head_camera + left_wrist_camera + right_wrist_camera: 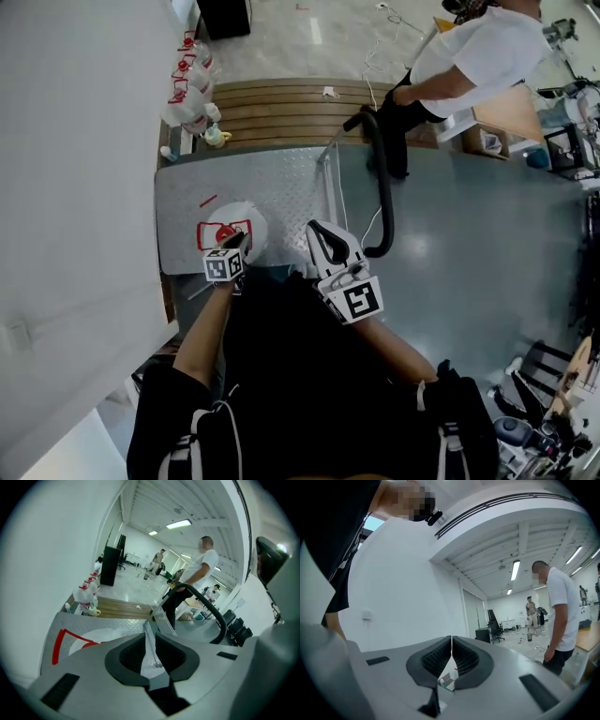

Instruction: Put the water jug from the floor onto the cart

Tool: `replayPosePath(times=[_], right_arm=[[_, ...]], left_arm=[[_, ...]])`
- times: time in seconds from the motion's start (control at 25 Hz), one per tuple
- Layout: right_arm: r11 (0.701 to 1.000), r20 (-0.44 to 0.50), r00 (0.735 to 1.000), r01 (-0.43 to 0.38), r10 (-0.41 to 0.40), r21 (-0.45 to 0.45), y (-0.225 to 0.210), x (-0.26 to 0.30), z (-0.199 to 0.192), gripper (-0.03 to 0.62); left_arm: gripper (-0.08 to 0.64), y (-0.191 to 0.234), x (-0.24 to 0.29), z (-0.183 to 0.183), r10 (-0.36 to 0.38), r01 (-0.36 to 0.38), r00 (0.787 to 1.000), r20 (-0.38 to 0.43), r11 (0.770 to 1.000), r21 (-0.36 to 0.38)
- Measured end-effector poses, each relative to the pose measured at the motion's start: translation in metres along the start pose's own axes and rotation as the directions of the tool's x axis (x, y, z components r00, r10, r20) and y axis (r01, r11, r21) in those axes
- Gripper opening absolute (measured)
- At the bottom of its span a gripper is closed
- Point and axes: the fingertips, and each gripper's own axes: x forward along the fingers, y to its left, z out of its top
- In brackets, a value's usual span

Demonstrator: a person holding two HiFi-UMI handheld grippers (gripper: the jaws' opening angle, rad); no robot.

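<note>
The water jug, white with a red handle and label, stands on the grey cart deck near its left front corner. My left gripper hovers over the jug's near edge, tilted down. In the left gripper view its jaws stand a narrow gap apart with nothing between them, and the jug's top lies below to the left. My right gripper hangs beside it over the cart's front edge. Its pads meet, shut on nothing.
The cart's black push handle rises at the deck's right side. Several more water jugs stand by the white wall on a wooden pallet. A person in a white shirt stands past the handle. Desks and chairs fill the right.
</note>
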Motion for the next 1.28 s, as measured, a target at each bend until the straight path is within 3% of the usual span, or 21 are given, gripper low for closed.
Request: replayPosePath(times=[0.16,0.52,0.72,0.92,1.04,1.12,1.28], right_arm=[[0.999,0.023,0.999,-0.039,0.039,0.012,0.004,0.008,0.001,0.018],[1.0,0.059,0.998,-0.018,0.017,0.011,0.002,0.018,0.007,0.019],[1.0,0.037,0.999,-0.009,0.008,0.011,0.009,0.023,0.002,0.018],[1.0,0.035,0.999,-0.011,0.011,-0.011,0.029,0.035,0.001,0.018],[1.0,0.032,0.999,0.001,0.0,-0.029,0.041,0.047,0.001,0.018],[0.999,0.015,1.0,0.016,-0.015,-0.05,0.048,0.055,-0.001,0.018],[0.997,0.001,1.0,0.031,-0.031,-0.069,0.066,0.072,0.001,0.018]], left_arm=[[0.046,-0.027,-0.034,0.03,0.021,-0.018,0.989,0.149,1.0,-0.021],[0.035,-0.089,-0.099,0.092,-0.052,0.011,0.925,0.377,0.994,0.11],[0.033,-0.108,-0.141,0.121,-0.106,0.052,0.85,0.516,0.992,0.118],[0.032,-0.113,-0.178,0.148,-0.063,-0.081,0.785,0.616,0.976,0.203],[0.028,-0.112,-0.198,0.157,-0.07,-0.123,0.755,0.653,0.962,0.245],[0.026,-0.109,-0.205,0.159,-0.096,-0.115,0.756,0.648,0.954,0.275],[0.026,-0.09,-0.213,0.166,-0.127,-0.094,0.778,0.615,0.945,0.314]])
